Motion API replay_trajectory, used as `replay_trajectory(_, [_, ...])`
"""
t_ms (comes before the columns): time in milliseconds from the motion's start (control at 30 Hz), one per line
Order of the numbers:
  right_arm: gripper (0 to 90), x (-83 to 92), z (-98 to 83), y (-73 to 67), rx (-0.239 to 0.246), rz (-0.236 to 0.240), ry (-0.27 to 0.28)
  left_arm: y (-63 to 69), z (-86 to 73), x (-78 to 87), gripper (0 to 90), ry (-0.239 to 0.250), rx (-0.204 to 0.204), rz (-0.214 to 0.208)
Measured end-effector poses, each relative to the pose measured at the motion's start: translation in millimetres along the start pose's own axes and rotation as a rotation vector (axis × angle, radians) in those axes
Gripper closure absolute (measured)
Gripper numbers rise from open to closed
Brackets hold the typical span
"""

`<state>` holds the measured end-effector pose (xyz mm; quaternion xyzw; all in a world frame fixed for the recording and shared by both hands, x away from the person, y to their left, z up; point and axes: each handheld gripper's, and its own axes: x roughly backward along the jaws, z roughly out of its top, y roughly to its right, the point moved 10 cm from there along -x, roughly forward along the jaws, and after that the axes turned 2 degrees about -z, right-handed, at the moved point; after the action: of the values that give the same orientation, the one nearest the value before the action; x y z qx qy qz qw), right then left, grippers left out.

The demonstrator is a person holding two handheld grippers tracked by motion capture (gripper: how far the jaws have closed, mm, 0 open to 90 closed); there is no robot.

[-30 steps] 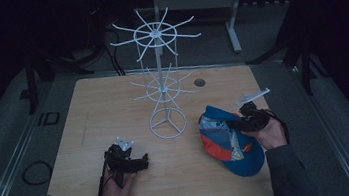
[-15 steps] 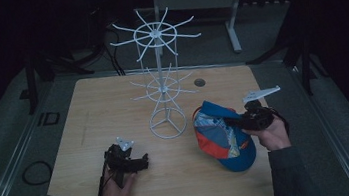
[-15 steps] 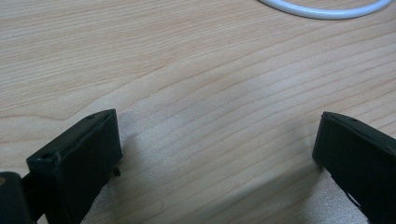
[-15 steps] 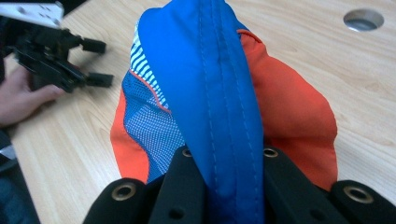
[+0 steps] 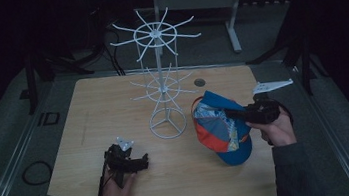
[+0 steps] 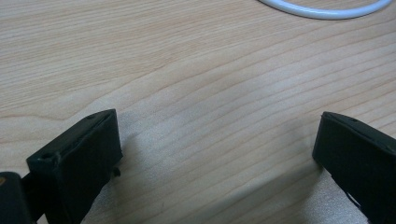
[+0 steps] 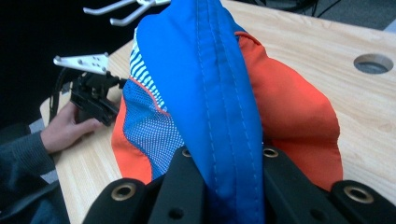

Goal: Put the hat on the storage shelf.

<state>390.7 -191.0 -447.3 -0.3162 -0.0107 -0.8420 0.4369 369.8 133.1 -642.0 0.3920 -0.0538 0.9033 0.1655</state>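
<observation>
A blue and orange cap (image 5: 220, 128) with a striped mesh panel hangs tilted over the table's right half, its lower edge at the wood. My right gripper (image 5: 232, 114) is shut on its blue fabric (image 7: 219, 84), and the jaws pinch a fold of it in the right gripper view. A white wire rack (image 5: 161, 79) with two tiers of hooks stands at mid-table, just left of the cap. My left gripper (image 5: 140, 161) rests on the wood at the front left, open with nothing between its jaws (image 6: 215, 149). The rack's base ring (image 6: 322, 11) lies beyond it.
A round hole (image 5: 200, 82) pierces the wooden table (image 5: 89, 113) behind the cap. The person's other hand and the left gripper (image 7: 93, 93) show past the cap. Dark floor, cables and a grey stand surround the table.
My right gripper has lifted the cap off the table and carried it up and left toward the rack. The left gripper has stayed still.
</observation>
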Motion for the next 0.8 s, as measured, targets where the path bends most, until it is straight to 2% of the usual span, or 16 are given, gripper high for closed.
replay_trajectory(467, [87.4,18.8,30.9,-7.3,0.048,0.001,0.051,0.1,0.1,-0.1,1.4,0.001,0.002,0.000])
replay_trajectory(800, [87.4,27.7,46.0,-11.6,0.065,0.011,0.082,0.0,0.2,-0.1,1.4,0.002,0.000,0.000])
